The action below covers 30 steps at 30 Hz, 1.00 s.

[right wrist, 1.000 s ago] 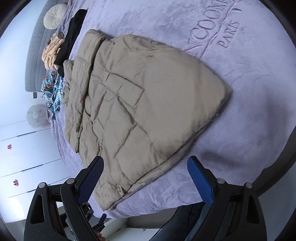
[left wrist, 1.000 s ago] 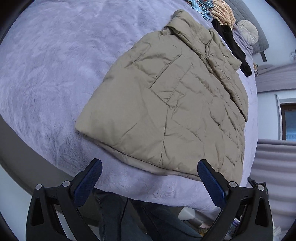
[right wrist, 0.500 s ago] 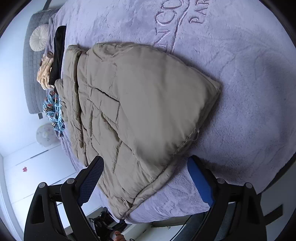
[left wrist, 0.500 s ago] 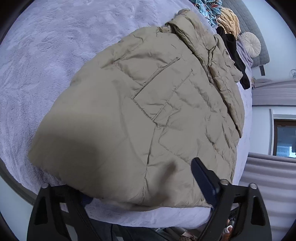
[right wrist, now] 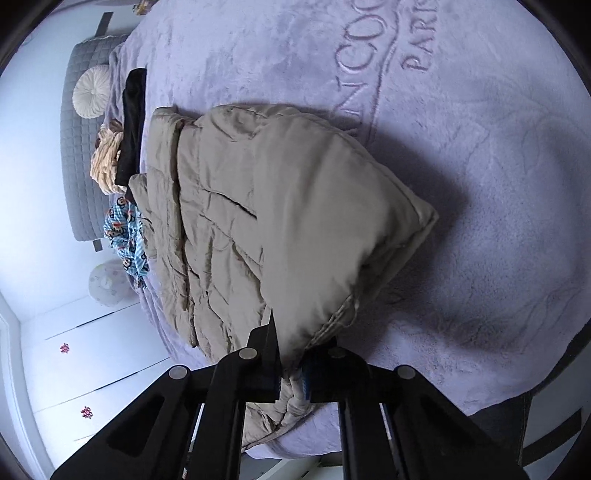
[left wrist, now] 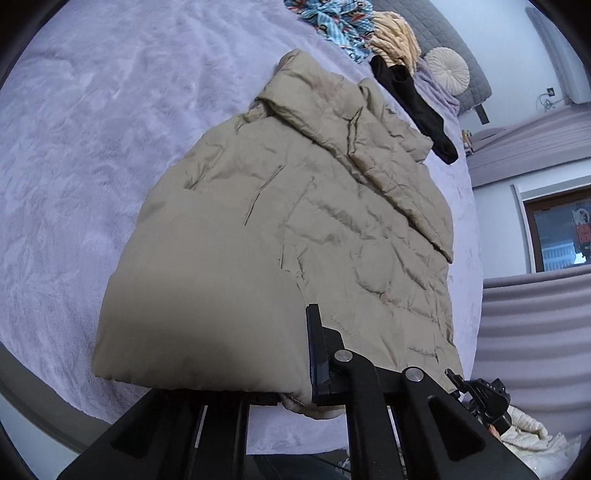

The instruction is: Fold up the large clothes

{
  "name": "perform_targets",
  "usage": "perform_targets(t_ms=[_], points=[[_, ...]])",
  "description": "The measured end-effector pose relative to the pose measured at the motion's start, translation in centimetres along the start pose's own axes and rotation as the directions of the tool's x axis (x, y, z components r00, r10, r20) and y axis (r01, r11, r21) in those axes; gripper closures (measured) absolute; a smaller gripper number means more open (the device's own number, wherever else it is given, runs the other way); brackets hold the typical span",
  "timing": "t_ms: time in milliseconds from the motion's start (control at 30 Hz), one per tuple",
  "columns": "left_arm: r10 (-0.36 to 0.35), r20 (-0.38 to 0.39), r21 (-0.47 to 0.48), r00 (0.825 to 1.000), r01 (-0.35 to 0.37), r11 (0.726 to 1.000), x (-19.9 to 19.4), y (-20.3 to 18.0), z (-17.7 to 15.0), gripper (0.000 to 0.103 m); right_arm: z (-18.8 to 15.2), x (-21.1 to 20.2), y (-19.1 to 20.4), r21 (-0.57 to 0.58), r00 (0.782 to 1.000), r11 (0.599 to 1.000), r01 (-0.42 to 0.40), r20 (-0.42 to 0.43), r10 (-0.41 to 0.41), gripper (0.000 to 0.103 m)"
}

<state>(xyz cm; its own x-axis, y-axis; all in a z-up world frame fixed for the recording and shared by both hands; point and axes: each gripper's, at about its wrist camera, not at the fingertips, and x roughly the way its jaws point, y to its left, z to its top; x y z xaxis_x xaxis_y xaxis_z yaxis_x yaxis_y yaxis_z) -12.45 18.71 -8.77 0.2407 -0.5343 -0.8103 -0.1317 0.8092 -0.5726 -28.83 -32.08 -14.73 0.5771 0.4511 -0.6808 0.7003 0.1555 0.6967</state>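
- Your right gripper (right wrist: 290, 373) is clamped on the near hem of the beige puffer jacket (right wrist: 280, 221); fabric bunches btwn the two fingers, hem corner lifted off the bed.
- Your left gripper (left wrist: 291, 373): one finger (left wrist: 317, 354) shows pressed against the jacket (left wrist: 295, 236) hem, the other is hidden under the fabric. Looks gripped on the hem, w/ a fold of fabric poking out beside the visible finger.
- Jacket lies on the lilac plush bedspread (right wrist: 480, 184), already folded lengthwise, collar end pointing to the headboard, hem end at the bed's near edge by you.
- Near part of the jacket is raised and puffed, casting a shadow on the spread; far part lies flat.
- Beyond the collar: black garment (left wrist: 417, 107), yellowish bundle (left wrist: 393, 37), blue patterned cloth (left wrist: 336, 18), all near the jacket's far end; black one just beside the collar.
- Round cream cushion (left wrist: 447, 68) leans at the grey quilted headboard (right wrist: 74, 155).
- Embossed lettering (right wrist: 373, 62) on the spread, beside the jacket.
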Motion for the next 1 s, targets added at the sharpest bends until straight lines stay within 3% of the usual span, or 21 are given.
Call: perform_targets(t_ms=[300,500,600,767,1000], points=[[-0.069,0.105,0.162,0.992,0.051,0.986,-4.3,-4.6,5.1,0.094,0.1,-2.9,9.2,-0.268,0.996,0.963,0.022,0.091,0.003,0.096],[-0.08,0.208,0.189,0.975,0.04,0.981,-6.6,-8.6,9.0,0.094,1.5,-3.7,17.5,-0.465,0.995,0.885,0.02,0.097,0.028,0.097],[-0.057,0.267,0.204,0.962,0.001,0.979,-7.2,-10.8,11.0,0.094,2.9,-3.5,21.7,-0.543,0.995,0.84,0.022,0.093,0.034,0.097],[-0.039,0.337,0.22,0.941,-0.039,0.975,-6.6,-13.4,14.8,0.094,5.2,-2.4,27.3,-0.638,0.996,0.77,0.021,0.077,0.036,0.097],[-0.008,0.322,0.228,0.947,-0.069,0.971,-3.0,-14.3,20.4,0.094,8.7,2.0,31.6,-0.678,0.995,0.732,0.07,0.098,-0.004,0.097]])
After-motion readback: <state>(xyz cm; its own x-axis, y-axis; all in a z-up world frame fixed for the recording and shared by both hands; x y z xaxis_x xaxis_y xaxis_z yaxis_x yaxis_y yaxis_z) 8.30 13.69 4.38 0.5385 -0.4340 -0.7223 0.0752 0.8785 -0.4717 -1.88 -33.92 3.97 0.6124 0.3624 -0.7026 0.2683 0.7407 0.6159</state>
